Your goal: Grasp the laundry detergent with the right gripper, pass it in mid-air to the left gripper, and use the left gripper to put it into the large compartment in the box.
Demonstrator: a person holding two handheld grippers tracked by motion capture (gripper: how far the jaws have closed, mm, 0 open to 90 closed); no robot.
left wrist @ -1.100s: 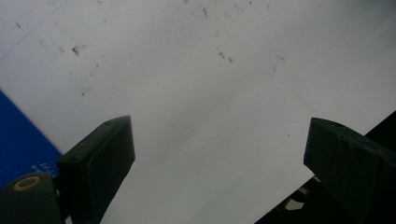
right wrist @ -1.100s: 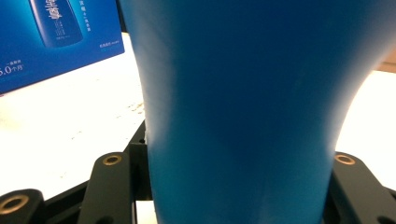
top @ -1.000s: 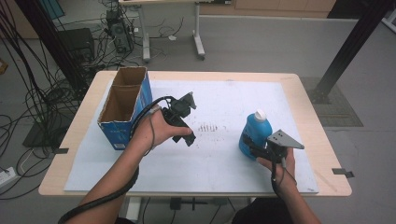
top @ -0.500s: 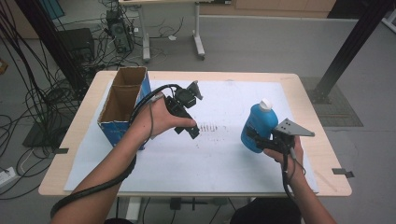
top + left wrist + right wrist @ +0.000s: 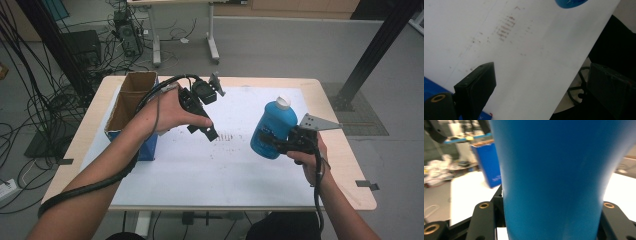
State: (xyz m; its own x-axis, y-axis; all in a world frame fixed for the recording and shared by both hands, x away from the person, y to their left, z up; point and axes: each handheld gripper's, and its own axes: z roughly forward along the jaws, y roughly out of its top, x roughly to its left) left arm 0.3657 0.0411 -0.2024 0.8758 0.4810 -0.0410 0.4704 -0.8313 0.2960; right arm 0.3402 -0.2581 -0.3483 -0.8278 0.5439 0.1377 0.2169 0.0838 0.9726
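— Jaws of the right gripper [image 5: 272, 141], lower right of the high view: what have they got?

— They are clamped on the blue bottle [image 5: 270, 127], one on each side of its lower body. Close up in the right gripper view the bottle [image 5: 554, 177] sits squarely between them, touching both.

— Is it on the table?

— It looks lifted off the white sheet [image 5: 210, 165], tilted a little, white cap up.

— How will it handle?

— Smooth plastic, probably slippery, stiff but with some give; if full, it is heavy low down. The narrower waist above the base seems the safest hold.

— And the left gripper [image 5: 204, 131]?

— Centre of the high view, jaws spread wide with nothing between them, pointing down at the sheet [image 5: 529, 62]. Beyond it, at upper left, stands the cardboard box [image 5: 131, 102].
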